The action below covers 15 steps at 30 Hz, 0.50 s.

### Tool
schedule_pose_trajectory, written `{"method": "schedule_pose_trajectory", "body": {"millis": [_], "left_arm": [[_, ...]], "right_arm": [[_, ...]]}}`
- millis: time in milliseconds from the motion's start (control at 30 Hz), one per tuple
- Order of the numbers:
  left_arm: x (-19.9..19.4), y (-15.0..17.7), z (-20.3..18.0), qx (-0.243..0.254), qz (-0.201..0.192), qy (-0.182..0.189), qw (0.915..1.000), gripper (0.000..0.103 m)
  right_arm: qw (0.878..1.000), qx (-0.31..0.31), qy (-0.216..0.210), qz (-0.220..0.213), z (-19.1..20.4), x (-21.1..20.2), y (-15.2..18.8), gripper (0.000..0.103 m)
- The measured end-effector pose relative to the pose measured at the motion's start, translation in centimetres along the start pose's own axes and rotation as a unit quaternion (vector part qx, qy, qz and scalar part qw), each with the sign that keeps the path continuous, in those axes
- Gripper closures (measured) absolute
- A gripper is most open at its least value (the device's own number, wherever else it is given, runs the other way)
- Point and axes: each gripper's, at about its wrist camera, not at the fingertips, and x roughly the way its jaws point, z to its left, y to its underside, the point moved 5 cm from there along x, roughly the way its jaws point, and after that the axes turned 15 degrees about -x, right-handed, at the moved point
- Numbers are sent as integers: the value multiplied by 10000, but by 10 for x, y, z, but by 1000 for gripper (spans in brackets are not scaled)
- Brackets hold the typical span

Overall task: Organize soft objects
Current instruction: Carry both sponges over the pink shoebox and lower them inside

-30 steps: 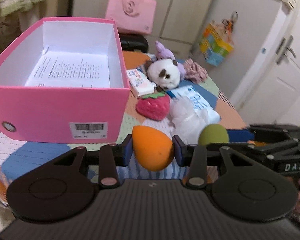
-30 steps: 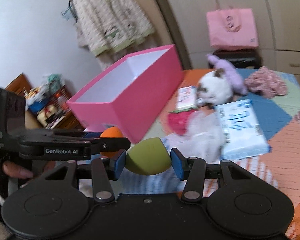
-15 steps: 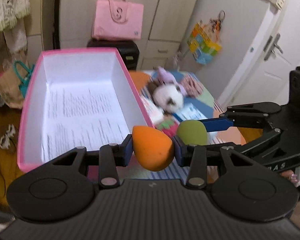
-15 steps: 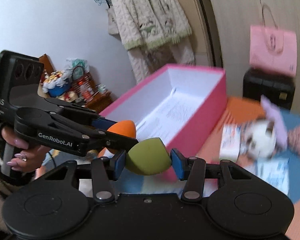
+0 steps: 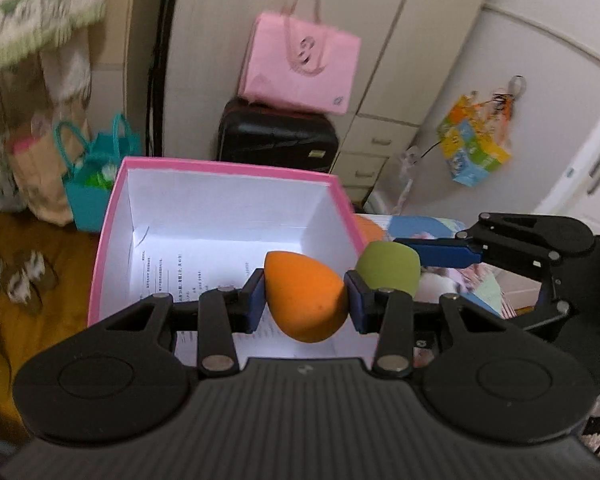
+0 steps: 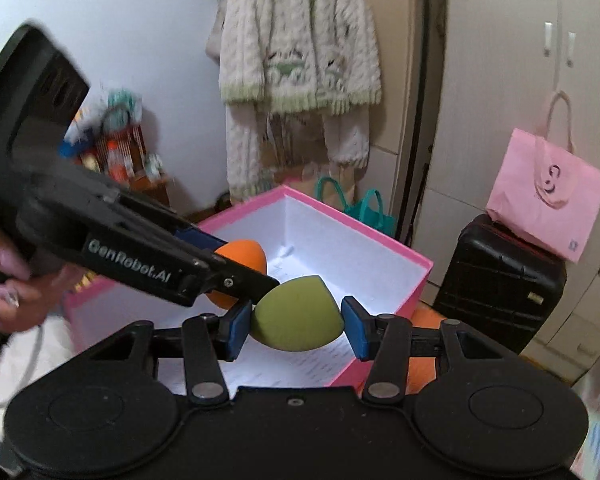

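Now both grippers have swung over the pink box (image 5: 112, 216): left gripper (image 5: 306, 300) clamps the orange sponge (image 5: 304, 296), right gripper (image 6: 296, 320) clamps the green sponge (image 6: 296, 318); release should drop them in.

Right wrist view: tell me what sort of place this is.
Probably a bedroom at home: a knitted cardigan hangs by white wardrobe doors, and a black suitcase carries a pink tote bag.

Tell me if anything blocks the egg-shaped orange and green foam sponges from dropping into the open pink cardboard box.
Nothing visible does. The orange sponge in the left gripper and the green sponge in the right gripper hang above the lidless pink box, which holds only a printed sheet.
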Motion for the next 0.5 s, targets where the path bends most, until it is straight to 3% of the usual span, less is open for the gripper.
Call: {"method": "schedule_pose_trajectory", "body": {"millis": [100, 267, 367, 500], "left_arm": [[34, -16, 15, -351, 251, -182, 9989, 63], [77, -22, 30, -487, 465, -601, 9959, 63], [88, -23, 39, -740, 443, -634, 9943, 63], [94, -22, 42, -658, 400, -783, 9940, 63]], "right_arm": [[9993, -121, -34, 345, -12, 32, -5, 48], [9953, -365, -112, 894, -19, 80, -4, 48], [9933, -540, -84, 1018, -21, 93, -2, 48], [9894, -927, -56, 1114, -18, 102, -4, 48]]}}
